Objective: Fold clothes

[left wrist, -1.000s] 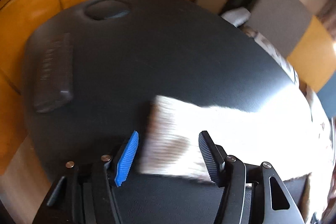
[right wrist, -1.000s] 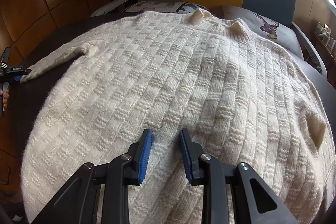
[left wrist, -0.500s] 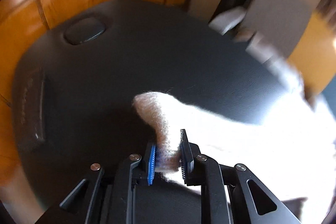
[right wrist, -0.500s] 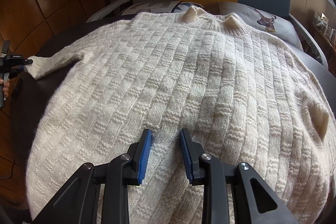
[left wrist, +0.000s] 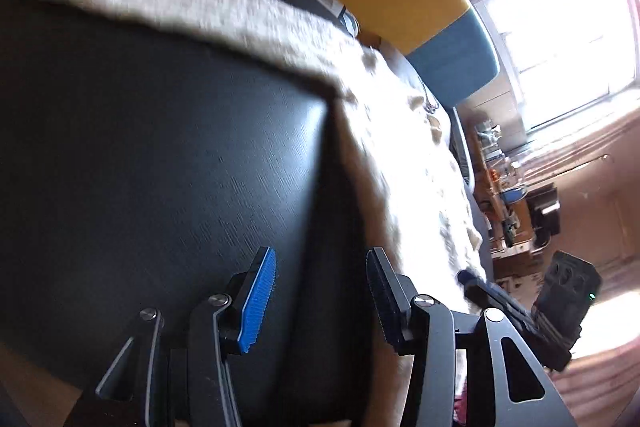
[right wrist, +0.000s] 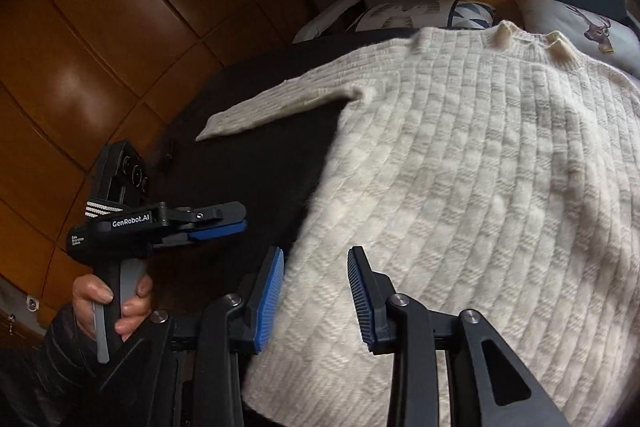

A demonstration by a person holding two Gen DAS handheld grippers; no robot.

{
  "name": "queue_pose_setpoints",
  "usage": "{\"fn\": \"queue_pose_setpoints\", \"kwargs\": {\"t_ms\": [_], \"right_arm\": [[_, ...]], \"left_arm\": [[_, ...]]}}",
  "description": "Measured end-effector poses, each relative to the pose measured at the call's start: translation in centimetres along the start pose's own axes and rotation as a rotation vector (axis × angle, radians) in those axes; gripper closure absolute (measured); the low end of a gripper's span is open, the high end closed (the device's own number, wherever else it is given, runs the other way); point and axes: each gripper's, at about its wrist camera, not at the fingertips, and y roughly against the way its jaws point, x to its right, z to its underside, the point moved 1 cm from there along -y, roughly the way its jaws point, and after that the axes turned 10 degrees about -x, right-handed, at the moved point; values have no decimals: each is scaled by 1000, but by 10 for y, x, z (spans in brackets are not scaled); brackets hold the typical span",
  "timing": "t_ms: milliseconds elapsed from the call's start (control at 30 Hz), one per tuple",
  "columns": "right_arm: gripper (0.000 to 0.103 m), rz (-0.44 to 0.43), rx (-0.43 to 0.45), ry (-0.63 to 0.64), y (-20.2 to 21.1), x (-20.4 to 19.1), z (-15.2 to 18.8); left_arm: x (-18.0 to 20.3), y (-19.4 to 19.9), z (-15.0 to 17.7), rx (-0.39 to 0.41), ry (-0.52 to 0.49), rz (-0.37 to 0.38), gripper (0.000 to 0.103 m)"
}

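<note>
Sleeve (right wrist: 280,105) released since the earlier frame, now flat on the black table (left wrist: 160,155), stretched away from the cream sweater (right wrist: 480,187). Left gripper (left wrist: 320,299) beside the sweater's near edge, jaws opening, nothing between. Right gripper (right wrist: 316,295) over the hem, jaws opening, empty. Risk: shallow pinch slipping off loose knit, skewing the fold.

The cream, basket-weave knitted wool sweater (right wrist: 460,187) lies flat on the black table (right wrist: 248,163), one sleeve (right wrist: 276,103) stretched sideways.
</note>
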Motion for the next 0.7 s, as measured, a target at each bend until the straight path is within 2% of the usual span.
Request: {"fn": "queue_pose_setpoints", "kwargs": {"t_ms": [167, 233, 333, 367, 400, 500, 533, 567, 600, 633, 700], "right_arm": [[68, 188, -72, 94, -44, -30, 12], [67, 262, -91, 158, -59, -40, 20], [67, 345, -41, 331, -61, -54, 36], [67, 310, -48, 301, -59, -49, 33], [72, 241, -54, 239, -55, -39, 27], [94, -79, -27, -71, -40, 27, 9], [95, -171, -7, -181, -36, 53, 8], [98, -223, 18, -266, -33, 77, 12], [102, -276, 43, -351, -29, 101, 16], [103, -309, 61, -410, -25, 120, 19], [102, -322, 68, -433, -20, 129, 22]], "left_arm": [[-5, -4, 30, 22, 51, 15, 50], [-1, -17, 23, 12, 40, -13, 48], [14, -36, 5, 7, -3, -14, 46], [19, -43, -1, -1, -16, -9, 44], [21, -47, -2, -11, -22, -4, 44], [17, -59, -7, -31, 16, 45, 44], [14, -62, -7, -43, 36, 81, 44], [12, -66, -8, -56, 53, 116, 44], [11, -70, -8, -66, 62, 135, 42], [11, -75, -8, -73, 64, 138, 42], [12, -85, -8, -90, 67, 140, 41]]}}
